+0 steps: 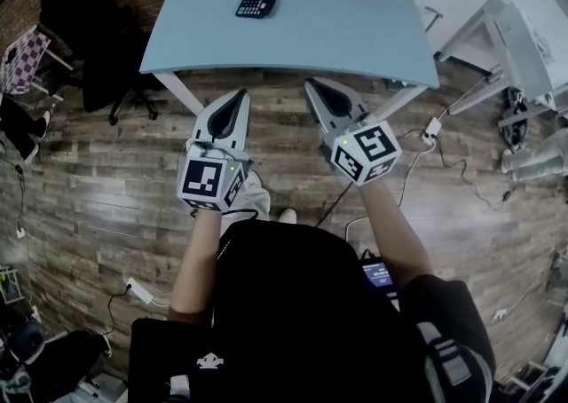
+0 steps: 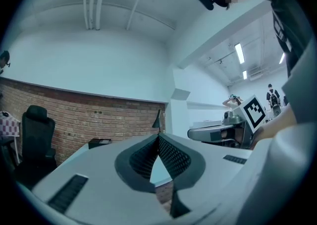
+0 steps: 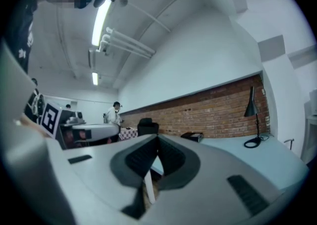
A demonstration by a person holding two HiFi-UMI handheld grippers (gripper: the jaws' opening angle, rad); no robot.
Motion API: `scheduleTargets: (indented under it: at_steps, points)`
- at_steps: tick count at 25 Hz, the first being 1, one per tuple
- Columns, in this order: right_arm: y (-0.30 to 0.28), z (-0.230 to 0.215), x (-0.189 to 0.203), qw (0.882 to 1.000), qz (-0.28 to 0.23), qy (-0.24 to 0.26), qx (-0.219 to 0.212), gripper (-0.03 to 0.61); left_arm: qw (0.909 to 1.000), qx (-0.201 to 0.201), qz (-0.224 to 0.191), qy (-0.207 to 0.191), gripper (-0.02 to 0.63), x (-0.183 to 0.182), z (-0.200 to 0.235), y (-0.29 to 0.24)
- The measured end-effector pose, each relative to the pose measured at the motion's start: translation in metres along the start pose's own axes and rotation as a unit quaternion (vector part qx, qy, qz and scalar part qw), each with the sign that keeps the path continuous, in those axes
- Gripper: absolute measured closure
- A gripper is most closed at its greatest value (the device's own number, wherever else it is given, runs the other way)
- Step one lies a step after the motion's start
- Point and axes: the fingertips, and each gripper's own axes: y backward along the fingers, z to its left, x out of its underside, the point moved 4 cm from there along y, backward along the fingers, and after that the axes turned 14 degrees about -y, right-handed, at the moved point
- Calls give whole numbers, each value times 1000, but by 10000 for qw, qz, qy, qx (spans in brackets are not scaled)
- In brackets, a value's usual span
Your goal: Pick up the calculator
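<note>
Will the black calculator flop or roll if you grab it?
Probably not: the calculator looks like a flat, hard slab, so it should stay stiff and not roll. Lying flat on the smooth table, it may slide when nudged.

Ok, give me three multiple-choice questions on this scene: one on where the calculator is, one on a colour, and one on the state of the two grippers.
1. Where is the calculator?
A. on the floor
B. on the table
C. on the chair

2. What colour is the table's top?
A. pale blue
B. red
C. black

3. How do the jaws of the left gripper and the right gripper stand?
A. both wide open
B. both shut and empty
C. right shut on the calculator

Answers:
1. B, the head view shows it lying on the table.
2. A, the top looks pale blue there.
3. B, each gripper view shows its jaws meeting with nothing between them.
</note>
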Motion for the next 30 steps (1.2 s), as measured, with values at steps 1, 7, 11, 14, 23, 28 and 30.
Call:
scheduleTargets:
  at_steps: [1, 7, 11, 14, 23, 28, 30]
  points:
    - [-3, -2, 1, 10000, 30, 10, 15, 574, 10000, -7, -5, 36, 609, 1, 3, -2]
    - [-27, -16, 5, 9998, 175, 21, 122, 574, 9996, -10, -97, 273, 609, 6, 24, -20]
    - [-47, -21, 3, 9998, 164, 20, 135, 574, 9996, 23, -58, 276, 609, 13, 42, -32]
    - [-64, -26, 3, 9998, 138, -9, 158, 574, 9997, 76, -34, 239, 609, 20, 55, -42]
    - [-115, -49, 2, 9993, 189, -34, 315, 574, 9987, 157, -17, 482, 609, 43, 99, -78]
    - [-144, -61, -1, 9989, 228, -2, 417, 574, 9982, 263, 43, 536, 609, 56, 122, -101]
    - [-154, -66, -2, 9986, 232, 15, 470, 574, 9982, 293, 61, 522, 609, 61, 130, -109]
